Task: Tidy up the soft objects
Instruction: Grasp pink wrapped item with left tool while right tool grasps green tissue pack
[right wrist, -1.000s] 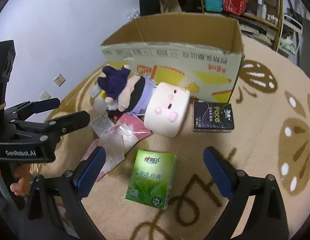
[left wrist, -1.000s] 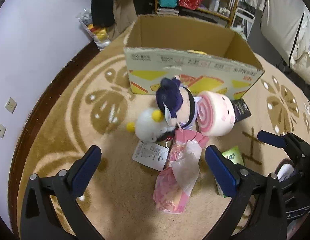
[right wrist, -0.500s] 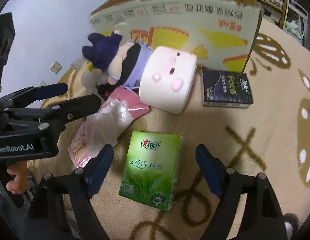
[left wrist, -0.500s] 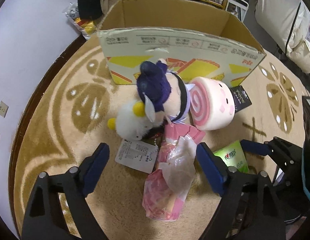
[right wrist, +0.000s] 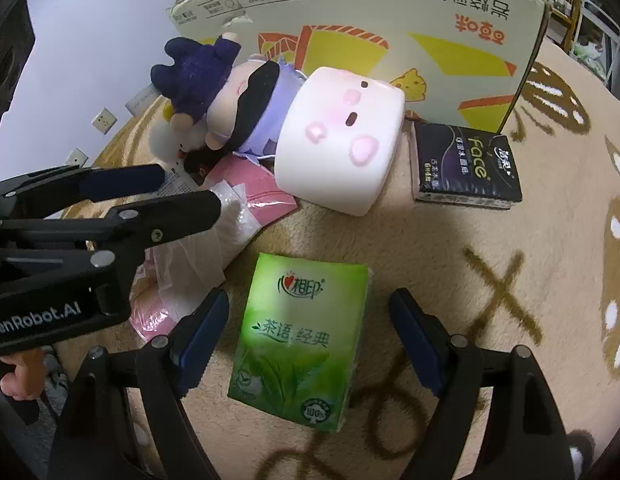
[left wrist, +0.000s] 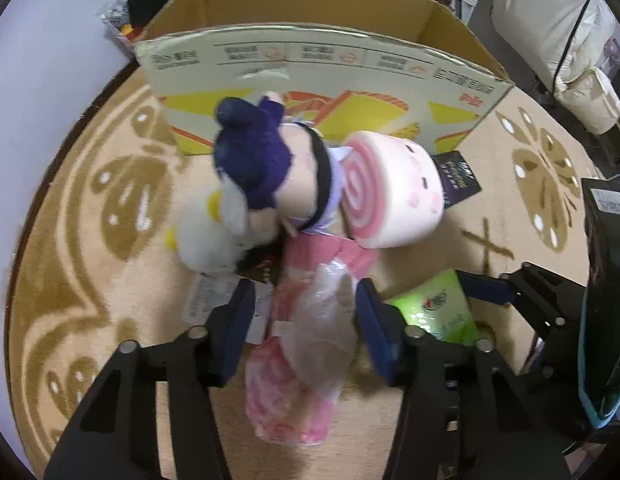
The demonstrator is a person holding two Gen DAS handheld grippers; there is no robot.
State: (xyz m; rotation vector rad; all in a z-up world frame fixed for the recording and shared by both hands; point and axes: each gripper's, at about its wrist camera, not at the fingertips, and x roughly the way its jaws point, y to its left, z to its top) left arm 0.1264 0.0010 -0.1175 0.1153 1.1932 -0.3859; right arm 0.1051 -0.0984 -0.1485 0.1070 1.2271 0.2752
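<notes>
Before the cardboard box (left wrist: 322, 56), your left gripper (left wrist: 306, 316) is closing around the pink bag (left wrist: 306, 344), pads not yet pressing. Your right gripper (right wrist: 310, 344) stands released astride the green tissue pack (right wrist: 298, 336). I judge this the grasping step; next, squeeze both, then lift toward the box.

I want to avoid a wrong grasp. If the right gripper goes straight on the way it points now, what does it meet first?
Most likely the green tissue pack: it lies on the rug directly between the right gripper's open jaws, which do not visibly touch it. Depth is hard to judge.
</notes>
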